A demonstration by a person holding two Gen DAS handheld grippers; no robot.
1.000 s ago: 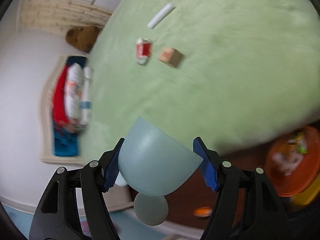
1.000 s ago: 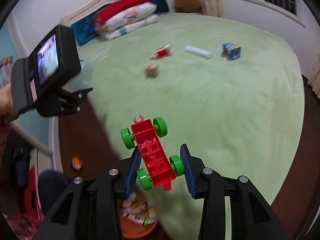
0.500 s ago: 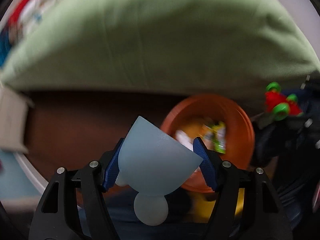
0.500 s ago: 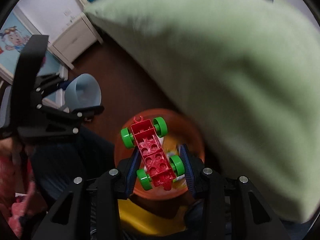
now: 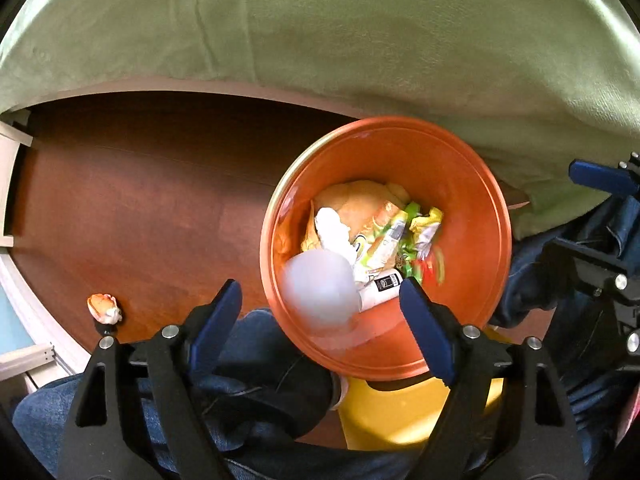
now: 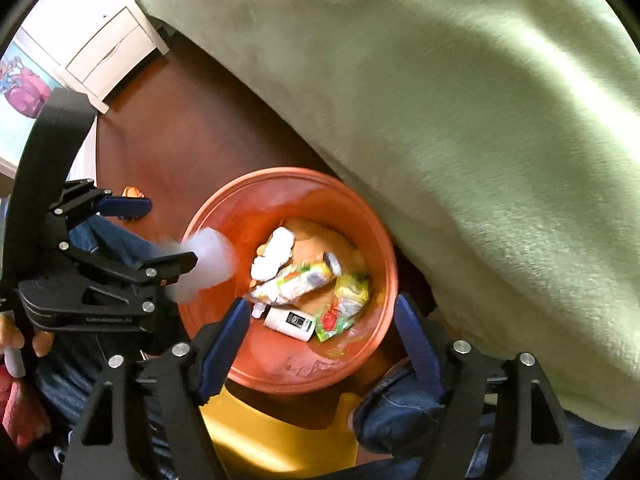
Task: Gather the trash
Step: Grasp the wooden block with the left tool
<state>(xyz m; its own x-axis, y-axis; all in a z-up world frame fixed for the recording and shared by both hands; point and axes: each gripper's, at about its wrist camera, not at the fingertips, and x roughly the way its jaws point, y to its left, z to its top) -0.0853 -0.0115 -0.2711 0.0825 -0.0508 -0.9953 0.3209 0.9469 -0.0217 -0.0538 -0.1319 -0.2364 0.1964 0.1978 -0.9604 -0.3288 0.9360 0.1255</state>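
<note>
Landmark: orange bin (image 5: pixel 472 184), round, seen from above, standing on the dark wooden floor (image 5: pixel 132 208).

1. Green bedcover (image 5: pixel 360 40). Largest item; hangs down behind the bin and on the bin's right side in the right wrist view, its edge just beside the rim.
2. Wooden floor. Spreads left of the bin, between it and the white furniture.
3. White bedside cabinet (image 6: pixel 104 52). Well apart from the bin, in the top left of the right wrist view.
4. Orange bin. Holds crumpled white paper (image 5: pixel 334 230), green and yellow wrappers (image 5: pixel 400 236) and a small white bottle (image 6: pixel 290 322), all lying on its bottom.
5. Yellow object (image 5: pixel 400 412). Directly below the bin's near rim; what it is cannot be told.
6. Person's legs in blue jeans (image 5: pixel 256 360). At the near side of the bin, on both sides of it.
7. Left gripper (image 5: pixel 320 320). Above the bin's near left rim, pointing down. Jaws have just been opening and stand released, nothing pressed between the pads.
8. Right gripper (image 6: pixel 320 340). Above the bin's near rim. Jaws have just been opening and stand wide and released; nothing between them.
9. Pale blue cup (image 5: pixel 320 292). Motion-blurred, free of the left gripper's pads, over the bin's left inner wall.
10. Red and green toy (image 5: pixel 430 270). Blurred streak inside the bin, among the wrappers.
11. Small orange and white object (image 5: pixel 103 307). On the floor, well left of the bin.
</note>
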